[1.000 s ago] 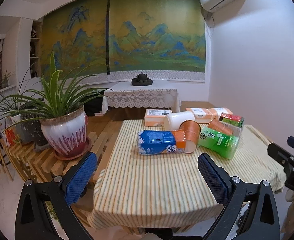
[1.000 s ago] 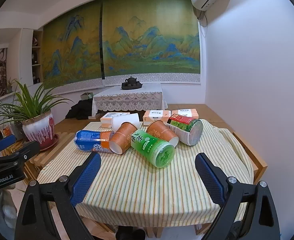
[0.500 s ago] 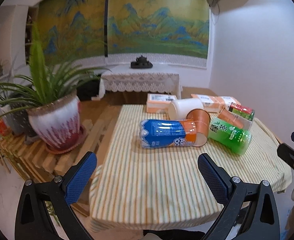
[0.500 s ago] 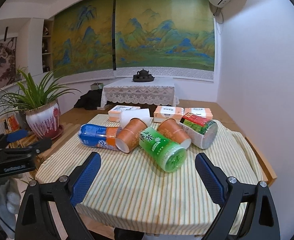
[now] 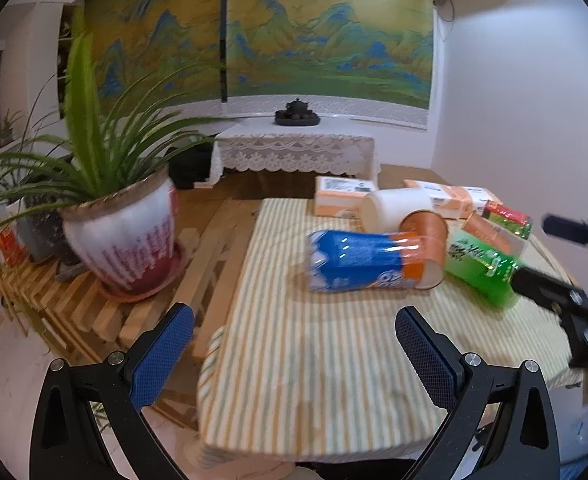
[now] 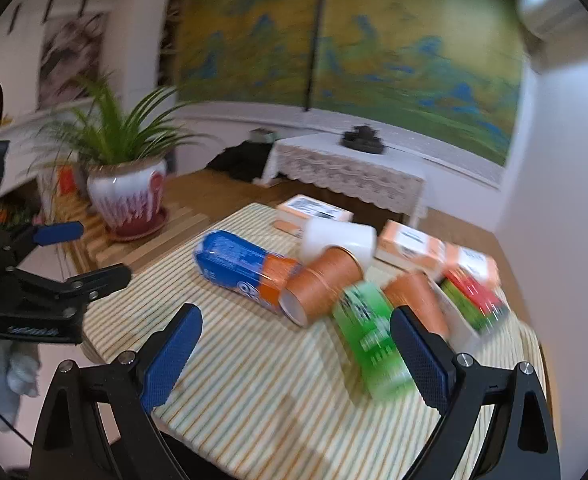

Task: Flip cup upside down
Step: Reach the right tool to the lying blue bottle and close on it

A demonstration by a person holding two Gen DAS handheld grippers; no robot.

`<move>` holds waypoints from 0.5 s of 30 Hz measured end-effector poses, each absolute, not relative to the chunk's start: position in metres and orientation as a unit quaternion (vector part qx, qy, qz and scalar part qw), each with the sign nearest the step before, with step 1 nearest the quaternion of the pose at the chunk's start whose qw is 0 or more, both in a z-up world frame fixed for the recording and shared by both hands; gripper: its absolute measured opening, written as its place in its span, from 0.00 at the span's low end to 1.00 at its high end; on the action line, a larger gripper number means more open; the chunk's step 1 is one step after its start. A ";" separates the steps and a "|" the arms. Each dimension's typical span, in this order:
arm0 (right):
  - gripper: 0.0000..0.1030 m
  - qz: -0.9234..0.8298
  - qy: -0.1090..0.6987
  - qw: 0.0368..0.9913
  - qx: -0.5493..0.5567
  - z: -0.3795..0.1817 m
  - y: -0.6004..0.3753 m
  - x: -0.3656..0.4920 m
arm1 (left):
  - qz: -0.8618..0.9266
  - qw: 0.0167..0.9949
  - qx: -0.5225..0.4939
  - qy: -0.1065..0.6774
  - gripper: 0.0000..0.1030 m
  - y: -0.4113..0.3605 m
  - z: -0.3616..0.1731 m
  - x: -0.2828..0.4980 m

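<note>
Both sets of jaws stand wide and empty. The cups (image 6: 321, 282) lie tumbled ahead of the right gripper (image 6: 295, 350), touching one another on the worktop (image 6: 254, 392). Risk: a hasty approach nudges neighbours and sets them rolling.

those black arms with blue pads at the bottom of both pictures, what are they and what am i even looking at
They are two hand-held grippers, one in each of a person's hands; no robot is involved. Each carries a wide-angle camera looking along its two fingers, which bends the room's edges. One picture is from the left gripper, the other from the right gripper. Each also shows in the other's picture, at the side. Both are open and hold nothing.

On the striped tablecloth lie several cups on their sides: a blue and orange cup, a plain orange cup, a white cup, a green cup and a few more behind, plus orange and white boxes. A potted plant stands beside the table.
</note>
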State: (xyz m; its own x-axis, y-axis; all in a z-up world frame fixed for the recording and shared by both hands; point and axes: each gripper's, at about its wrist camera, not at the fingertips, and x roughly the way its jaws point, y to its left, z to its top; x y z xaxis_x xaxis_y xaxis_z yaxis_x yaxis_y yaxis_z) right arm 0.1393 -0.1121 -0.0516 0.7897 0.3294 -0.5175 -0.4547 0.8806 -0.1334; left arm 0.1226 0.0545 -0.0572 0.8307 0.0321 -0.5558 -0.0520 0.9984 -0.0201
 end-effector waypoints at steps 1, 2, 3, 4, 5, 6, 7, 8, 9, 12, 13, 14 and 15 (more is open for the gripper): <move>0.90 0.216 0.249 0.934 -0.136 -0.052 -0.106 0.145 | 0.025 0.956 -0.020 0.292 0.99 0.059 -0.059 0.121; 0.90 0.224 0.252 0.929 -0.149 -0.052 -0.099 0.154 | 0.028 0.955 -0.022 0.294 0.99 0.062 -0.061 0.118; 0.90 0.233 0.256 0.925 -0.159 -0.053 -0.092 0.160 | 0.032 0.954 -0.024 0.297 0.99 0.068 -0.063 0.116; 0.90 0.242 0.259 0.920 -0.169 -0.054 -0.085 0.165 | 0.037 0.953 -0.026 0.298 0.99 0.073 -0.065 0.113; 0.90 0.250 0.262 0.914 -0.180 -0.056 -0.079 0.171 | 0.040 0.953 -0.028 0.298 0.99 0.077 -0.067 0.110; 0.90 0.263 0.268 0.906 -0.195 -0.058 -0.071 0.179 | 0.044 0.953 -0.029 0.299 0.99 0.081 -0.068 0.107; 0.90 0.271 0.274 0.898 -0.209 -0.060 -0.063 0.186 | 0.048 0.952 -0.031 0.301 0.99 0.086 -0.069 0.103; 0.90 0.277 0.280 0.890 -0.228 -0.063 -0.055 0.193 | 0.050 0.952 -0.032 0.302 0.99 0.089 -0.070 0.101; 0.90 0.281 0.283 0.884 -0.242 -0.066 -0.047 0.199 | 0.054 0.951 -0.033 0.303 0.99 0.094 -0.071 0.098; 0.90 0.294 0.296 0.866 -0.275 -0.075 -0.027 0.216 | 0.057 0.948 -0.039 0.312 0.99 0.103 -0.074 0.096; 0.90 0.297 0.299 0.863 -0.280 -0.078 -0.024 0.219 | 0.059 0.947 -0.039 0.312 0.99 0.105 -0.075 0.097; 0.90 0.299 0.302 0.859 -0.284 -0.080 -0.020 0.223 | 0.061 0.947 -0.040 0.313 0.99 0.107 -0.075 0.097; 0.90 0.301 0.306 0.856 -0.289 -0.083 -0.017 0.228 | 0.063 0.947 -0.042 0.313 0.99 0.109 -0.075 0.098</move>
State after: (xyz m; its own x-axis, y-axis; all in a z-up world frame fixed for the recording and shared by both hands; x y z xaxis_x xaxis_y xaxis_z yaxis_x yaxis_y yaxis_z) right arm 0.2280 -0.0167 -0.0835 0.6315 0.3379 -0.6979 -0.6918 0.6520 -0.3104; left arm 0.0975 0.1090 -0.0747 0.7961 0.0933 -0.5979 -0.1457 0.9885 -0.0397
